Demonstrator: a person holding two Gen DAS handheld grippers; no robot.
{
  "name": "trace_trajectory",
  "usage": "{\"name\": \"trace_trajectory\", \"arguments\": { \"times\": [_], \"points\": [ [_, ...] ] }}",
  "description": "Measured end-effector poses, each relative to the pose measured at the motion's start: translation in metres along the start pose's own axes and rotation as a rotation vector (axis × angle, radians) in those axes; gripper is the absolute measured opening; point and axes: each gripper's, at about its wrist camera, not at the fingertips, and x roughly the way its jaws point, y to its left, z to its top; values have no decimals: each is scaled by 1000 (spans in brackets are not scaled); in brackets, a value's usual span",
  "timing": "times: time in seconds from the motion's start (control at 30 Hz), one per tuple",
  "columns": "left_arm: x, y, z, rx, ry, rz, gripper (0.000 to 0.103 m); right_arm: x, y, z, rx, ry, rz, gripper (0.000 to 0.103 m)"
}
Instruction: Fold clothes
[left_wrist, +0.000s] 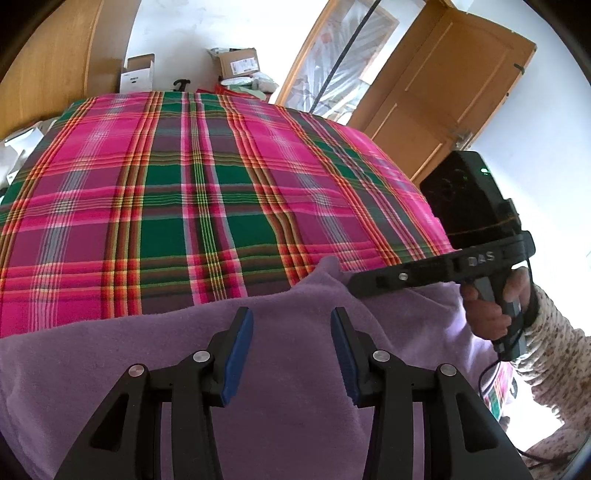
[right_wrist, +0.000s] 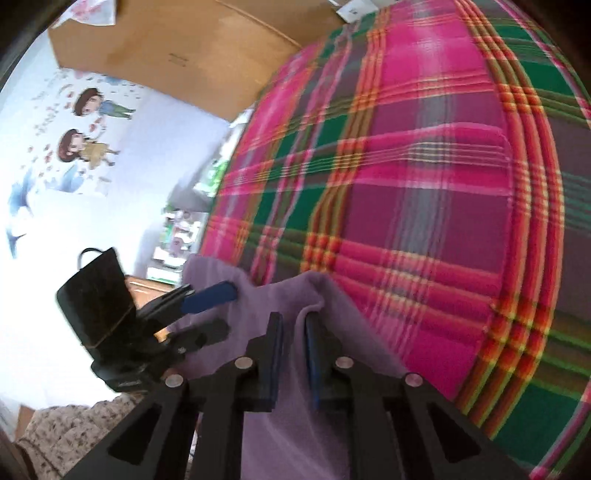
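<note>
Pink-and-green plaid bedspread (left_wrist: 207, 192) covers the bed, with a lilac garment (left_wrist: 295, 369) lying on its near edge. The left gripper (left_wrist: 291, 354) hovers above the garment with jaws apart. The right gripper (right_wrist: 293, 354) is clamped on a raised fold of the garment.

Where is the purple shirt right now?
The purple garment lies on the near edge of the plaid blanket. The right tongs pinch a fold of it, and the left tongs hover open above it.
</note>
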Motion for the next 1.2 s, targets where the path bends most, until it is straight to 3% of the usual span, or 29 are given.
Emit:
{"name": "trace_trajectory", "arguments": {
  "times": [0.03,0.1,0.27,0.4,0.6,0.8,0.93,1.0,1.13,1.2],
  "points": [
    [1,0,0,0,1,1,45,2,3,1,-16,7,-16,13],
    [2,1,0,-1,2,2,45,6,11,2,-54,11,-52,3],
    [4,4,-1,-6,5,21,45,-9,18,12,-113,-75,-149,3],
    [9,6,-2,-10,15,38,45,2,18,11,-164,-58,-245,3],
    [8,2,1,-3,8,40,45,-9,27,9,-221,-68,-281,7],
    [8,-9,6,17,-4,13,45,-65,23,-21,-232,-166,-304,9],
    [14,-20,10,36,1,-9,45,-97,18,-52,-257,-184,-380,9],
    [17,-26,11,44,6,-32,45,-102,20,-64,-256,-210,-407,9],
    [31,-41,14,73,39,-54,45,-97,39,-88,-323,-282,-372,9],
    [37,-47,16,86,55,-66,45,-82,48,-96,-376,-248,-385,9]
  ]
}}
